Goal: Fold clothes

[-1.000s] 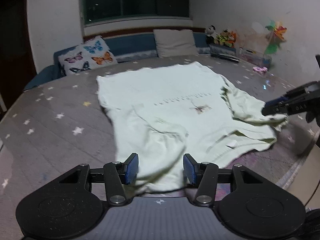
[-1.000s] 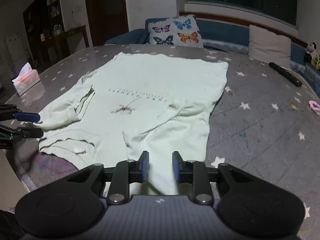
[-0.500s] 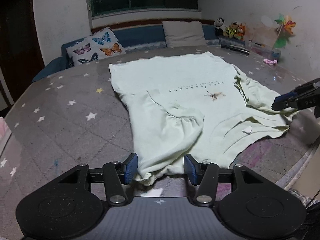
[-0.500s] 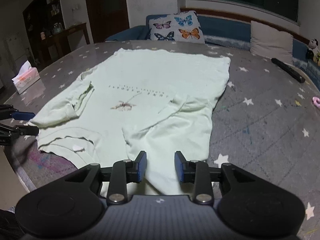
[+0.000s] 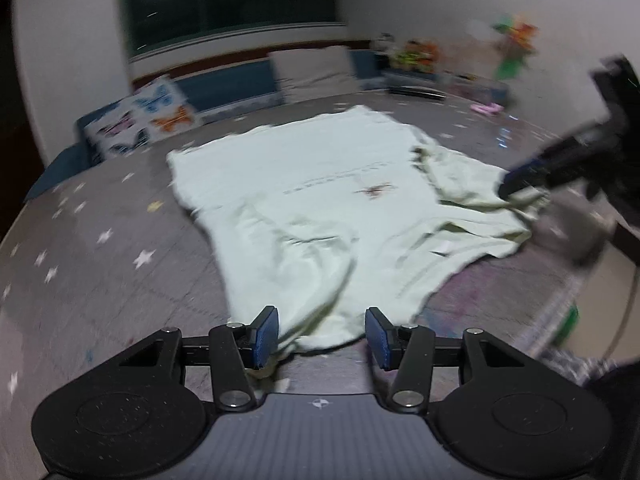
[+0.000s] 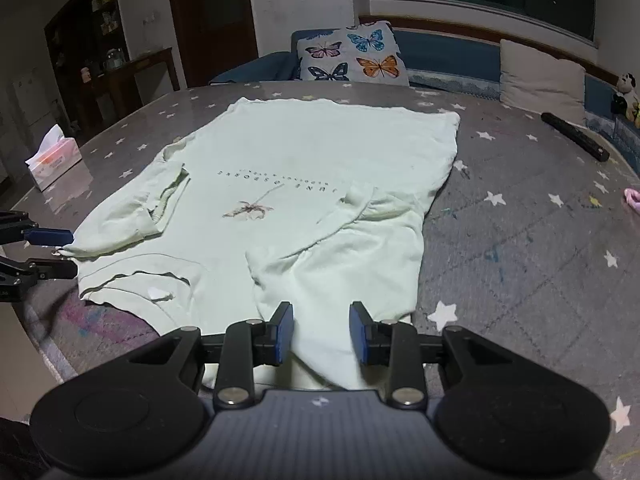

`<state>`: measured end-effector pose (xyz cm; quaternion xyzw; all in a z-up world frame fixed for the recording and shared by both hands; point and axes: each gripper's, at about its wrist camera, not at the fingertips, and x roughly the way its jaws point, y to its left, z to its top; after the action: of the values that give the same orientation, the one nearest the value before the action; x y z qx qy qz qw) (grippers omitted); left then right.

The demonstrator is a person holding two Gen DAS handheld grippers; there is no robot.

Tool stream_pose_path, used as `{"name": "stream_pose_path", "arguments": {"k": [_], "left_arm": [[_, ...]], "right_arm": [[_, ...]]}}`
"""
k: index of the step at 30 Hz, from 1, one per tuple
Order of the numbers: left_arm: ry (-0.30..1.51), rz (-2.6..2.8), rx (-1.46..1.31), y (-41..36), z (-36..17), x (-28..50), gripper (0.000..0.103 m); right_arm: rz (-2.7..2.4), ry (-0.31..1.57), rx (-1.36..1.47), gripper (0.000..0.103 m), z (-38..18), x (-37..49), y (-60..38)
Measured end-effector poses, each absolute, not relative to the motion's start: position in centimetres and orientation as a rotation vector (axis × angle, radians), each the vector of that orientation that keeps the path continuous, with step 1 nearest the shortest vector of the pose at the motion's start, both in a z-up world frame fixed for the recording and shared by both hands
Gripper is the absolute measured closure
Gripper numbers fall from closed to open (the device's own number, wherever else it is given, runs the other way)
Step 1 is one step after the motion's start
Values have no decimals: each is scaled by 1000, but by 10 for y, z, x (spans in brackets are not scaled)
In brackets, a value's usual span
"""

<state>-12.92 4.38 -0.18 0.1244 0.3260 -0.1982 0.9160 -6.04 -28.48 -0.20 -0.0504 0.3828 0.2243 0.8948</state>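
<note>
One pale green long-sleeved shirt (image 6: 304,184) lies flat on star-print table (image 6: 520,240). Soft, light, limp; best pinched at sleeve cuffs. My left gripper (image 5: 322,334) and right gripper (image 6: 322,332) gape over cuffs, gripping nothing.

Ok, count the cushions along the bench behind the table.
2. The butterfly cushion stands at the bench's left end; the plain beige cushion leans further right. Others may sit out of frame.

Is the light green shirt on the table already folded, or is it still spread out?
Mostly spread out: the shirt lies flat with its printed front visible; only both sleeves are turned inward.
</note>
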Motion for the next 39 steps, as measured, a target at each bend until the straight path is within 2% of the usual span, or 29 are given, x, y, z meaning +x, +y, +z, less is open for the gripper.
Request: {"name": "stream_pose_path", "arguments": {"k": [3,8,9,10,11,14,16,26,35,36,38,39], "left_arm": [[680,-446,323,36,-6,-130,52],[673,-507,414,27,-16,-129,54],[666,-519,427,25,-16,-129,54],[662,-529,435,24,-16,-128,57],[658,-539,438,23,-16,-127,66],[646,-560,443,20,-18,-126,85],[634,-558,442,18,-18,-125,89],[623,-457,248,28,9,-90,92],[626,-440,168,31,25,-55,93],[628,-438,168,31,25,-52,93],[637,-438,170,31,23,-49,93],[642,-440,172,31,22,-48,93]], "right_arm": [[481,784,-127,66,4,-64,-283],[526,792,-215,64,7,-72,-275],[535,794,-235,60,7,-74,-274],[542,795,-257,53,7,-77,-272],[547,795,-281,52,7,-80,-271],[571,793,-350,51,6,-87,-266],[590,790,-391,44,6,-92,-263],[658,752,-532,32,-5,-105,-247],[653,696,-473,35,-13,-95,-242],[649,694,-459,41,-14,-94,-243],[640,694,-431,45,-15,-92,-244],[638,695,-419,53,-15,-90,-245]]}}
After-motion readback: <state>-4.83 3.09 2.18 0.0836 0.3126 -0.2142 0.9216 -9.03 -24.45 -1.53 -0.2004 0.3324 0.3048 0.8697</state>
